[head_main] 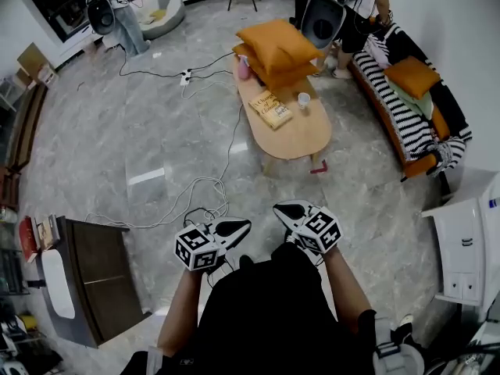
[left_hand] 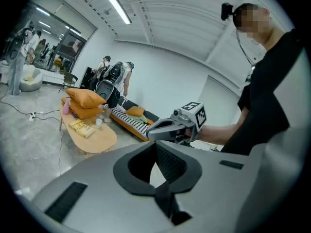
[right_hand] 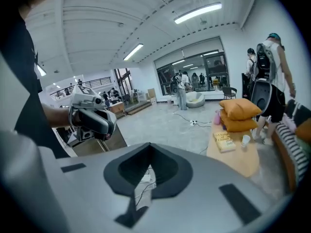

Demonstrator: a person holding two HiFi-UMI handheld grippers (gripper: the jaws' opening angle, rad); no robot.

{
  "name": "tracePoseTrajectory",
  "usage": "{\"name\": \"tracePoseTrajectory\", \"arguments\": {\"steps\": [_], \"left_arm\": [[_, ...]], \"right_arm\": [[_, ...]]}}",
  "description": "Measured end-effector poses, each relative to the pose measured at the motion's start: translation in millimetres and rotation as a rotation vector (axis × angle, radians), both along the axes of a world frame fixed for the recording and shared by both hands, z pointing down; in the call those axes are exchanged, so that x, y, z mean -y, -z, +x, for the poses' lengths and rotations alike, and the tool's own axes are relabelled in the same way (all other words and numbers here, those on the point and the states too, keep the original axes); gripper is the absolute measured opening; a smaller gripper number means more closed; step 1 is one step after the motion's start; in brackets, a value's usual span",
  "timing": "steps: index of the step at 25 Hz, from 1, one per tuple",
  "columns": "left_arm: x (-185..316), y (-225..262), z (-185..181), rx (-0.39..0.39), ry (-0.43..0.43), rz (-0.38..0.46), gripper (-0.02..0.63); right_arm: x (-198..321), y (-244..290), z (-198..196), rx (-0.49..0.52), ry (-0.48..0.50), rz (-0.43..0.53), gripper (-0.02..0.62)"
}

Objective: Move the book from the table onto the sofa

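Note:
A yellow book (head_main: 270,108) lies on the oval wooden table (head_main: 301,141), far ahead of me, beside a white cup (head_main: 304,99) and stacked orange cushions (head_main: 275,47). The striped sofa (head_main: 400,114) runs along the right wall. My left gripper (head_main: 238,226) and right gripper (head_main: 285,212) are held close to my body, both shut and empty, well short of the table. The left gripper view shows the book (left_hand: 81,127) small at left and the right gripper (left_hand: 160,128) beyond. The right gripper view has the book (right_hand: 224,142) at right and the left gripper (right_hand: 97,123) at left.
Cables (head_main: 195,190) trail over the marble floor between me and the table. A dark cabinet (head_main: 101,276) stands at my left, a white unit (head_main: 469,241) at my right. A person (head_main: 351,6) stands by the table's far end, another person (head_main: 125,14) at the back left.

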State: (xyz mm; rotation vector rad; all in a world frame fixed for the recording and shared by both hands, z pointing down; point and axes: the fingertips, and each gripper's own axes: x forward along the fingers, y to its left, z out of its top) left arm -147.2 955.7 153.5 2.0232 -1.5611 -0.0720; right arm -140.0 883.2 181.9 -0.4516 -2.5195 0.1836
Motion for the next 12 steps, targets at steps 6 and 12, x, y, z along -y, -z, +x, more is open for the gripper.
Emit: {"name": "tracePoseTrajectory", "arguments": {"steps": [6, 12], "left_arm": [[43, -2, 7, 0.037, -0.002, -0.039, 0.009], [86, -3, 8, 0.032, 0.035, -0.051, 0.009]], "right_arm": [[36, 3, -2, 0.030, 0.087, 0.030, 0.008], [78, -5, 3, -0.010, 0.147, 0.061, 0.008]]}}
